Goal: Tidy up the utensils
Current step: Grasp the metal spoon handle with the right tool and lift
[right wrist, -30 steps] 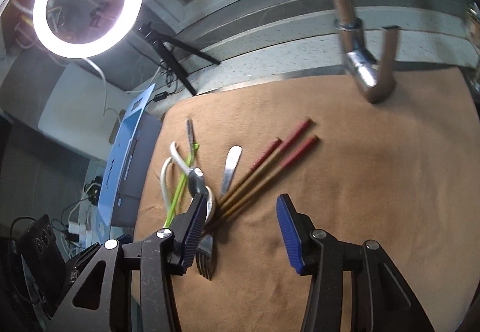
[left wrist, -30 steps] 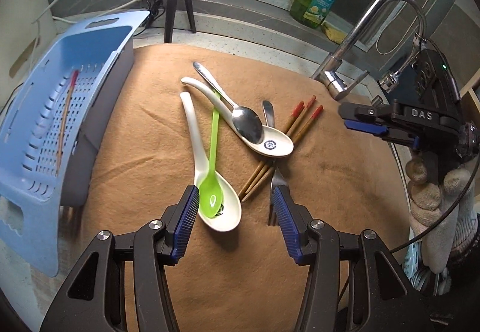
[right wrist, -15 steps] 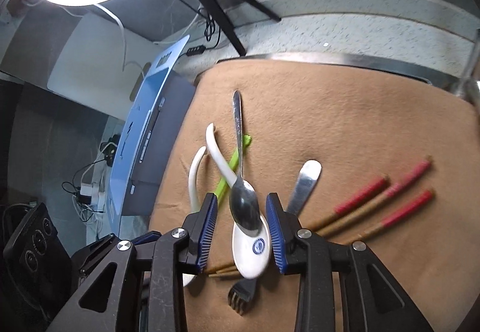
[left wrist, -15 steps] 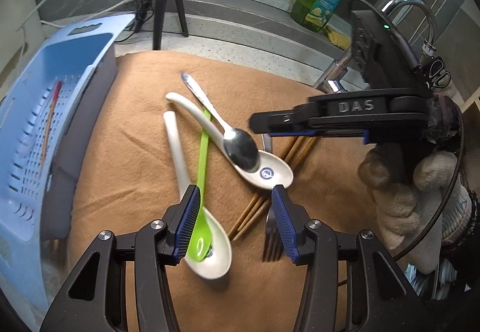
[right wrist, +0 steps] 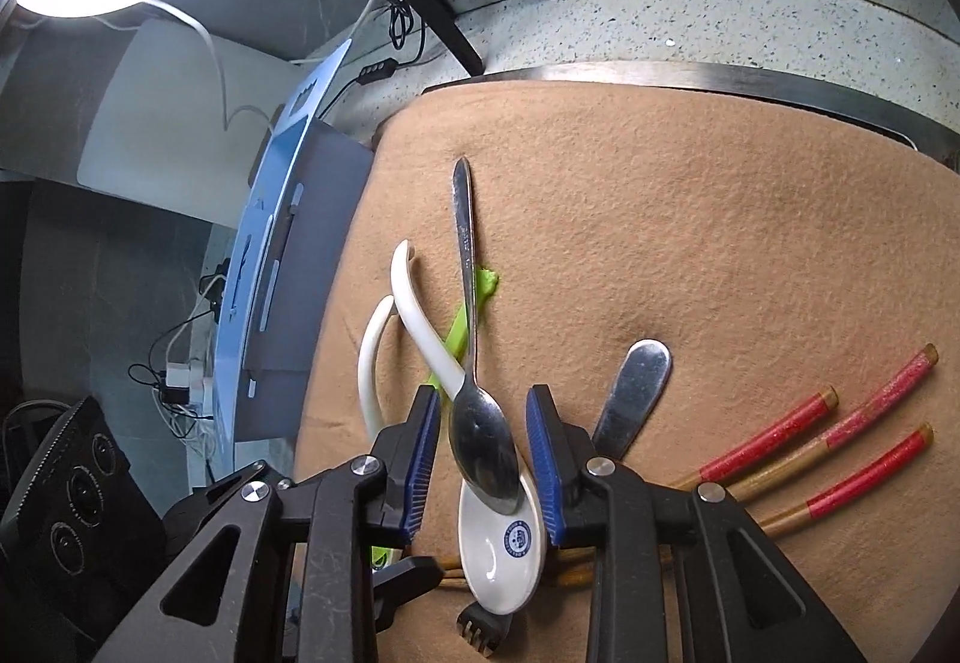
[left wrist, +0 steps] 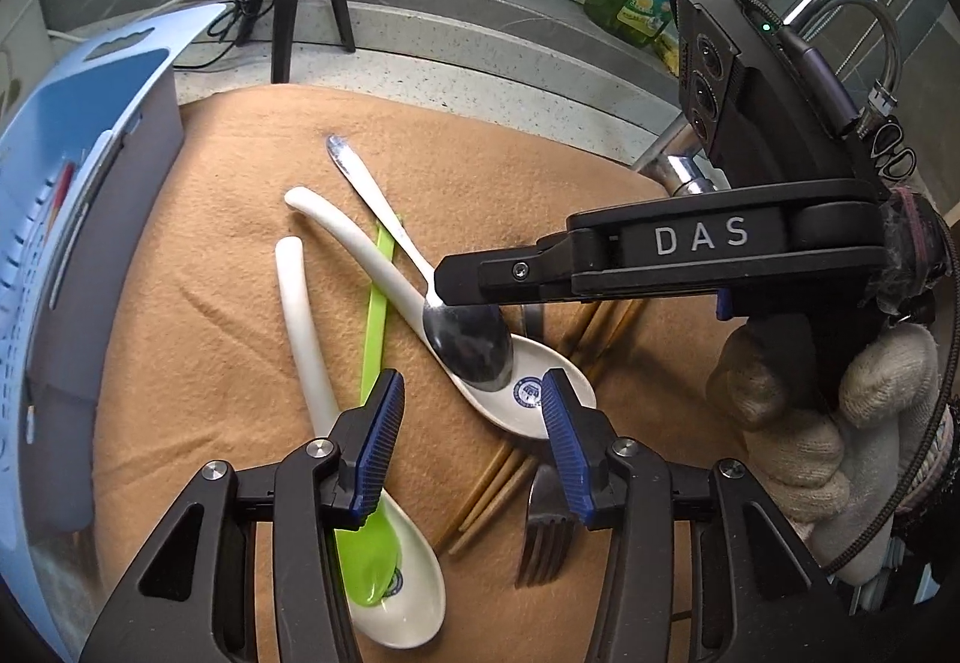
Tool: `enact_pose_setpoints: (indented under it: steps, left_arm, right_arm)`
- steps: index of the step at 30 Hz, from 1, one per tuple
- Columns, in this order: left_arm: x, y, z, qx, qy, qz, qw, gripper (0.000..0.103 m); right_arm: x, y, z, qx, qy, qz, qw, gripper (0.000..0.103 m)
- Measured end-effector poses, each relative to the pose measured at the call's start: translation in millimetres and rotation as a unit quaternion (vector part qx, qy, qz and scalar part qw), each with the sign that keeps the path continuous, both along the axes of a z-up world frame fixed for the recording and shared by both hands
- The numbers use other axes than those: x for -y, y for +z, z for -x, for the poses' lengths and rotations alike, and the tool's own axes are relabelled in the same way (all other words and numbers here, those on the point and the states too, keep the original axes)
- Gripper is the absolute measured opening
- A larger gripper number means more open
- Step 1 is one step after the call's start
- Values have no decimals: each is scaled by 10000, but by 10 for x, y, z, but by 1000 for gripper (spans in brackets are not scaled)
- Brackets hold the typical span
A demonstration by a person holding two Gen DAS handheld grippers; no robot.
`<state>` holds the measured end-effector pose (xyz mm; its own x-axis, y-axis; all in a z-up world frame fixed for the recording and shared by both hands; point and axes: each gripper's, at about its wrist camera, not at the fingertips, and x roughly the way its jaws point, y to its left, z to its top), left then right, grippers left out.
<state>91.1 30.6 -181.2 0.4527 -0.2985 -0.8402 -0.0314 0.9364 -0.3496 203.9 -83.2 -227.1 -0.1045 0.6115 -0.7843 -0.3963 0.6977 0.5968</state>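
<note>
From the left wrist, the left gripper (left wrist: 468, 441) hangs open, its jaws closing with nothing pressed between them. The green spoon (left wrist: 375, 339) runs under its left finger, the fork (left wrist: 543, 537) lies by its right finger, and the white soup spoon (left wrist: 528, 393) sits just ahead.

From the right wrist, the right gripper (right wrist: 483, 459) is closing around the metal spoon (right wrist: 483, 447) (pads not yet touching), which rests in that soup spoon's bowl; chopsticks (right wrist: 840, 441) lie to its right on the brown-clothed worktop (right wrist: 720, 243).

The fork (left wrist: 543, 534) lies half hidden (only tines and handle tip show) beneath the white spoon (left wrist: 528, 393); chopsticks (left wrist: 489, 495) pass under it too.
</note>
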Motion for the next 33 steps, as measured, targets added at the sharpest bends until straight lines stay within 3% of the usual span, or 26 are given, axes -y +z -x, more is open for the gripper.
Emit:
enact_pose_setpoints:
  steps: [13, 22, 29, 33]
  left_arm:
    - [-49, -90, -33, 32, 53, 10, 10000, 35]
    - [-128, -101, -2, 55, 230, 286, 9993, 35]
    - [-197, -106, 43, 49, 338, 147, 9993, 35]
    - [-235, -133, 33, -24, 404, 110, 9991, 25]
  right_arm:
    - [-234, 14, 30, -264, 130, -154, 9994, 24]
    - [-352, -12, -1, -564, 118, -270, 9980, 23]
    - [-506, 23, 64, -494, 364, -233, 9978, 23]
    - [-502, 60, 24, -352, 277, -208, 9988, 23]
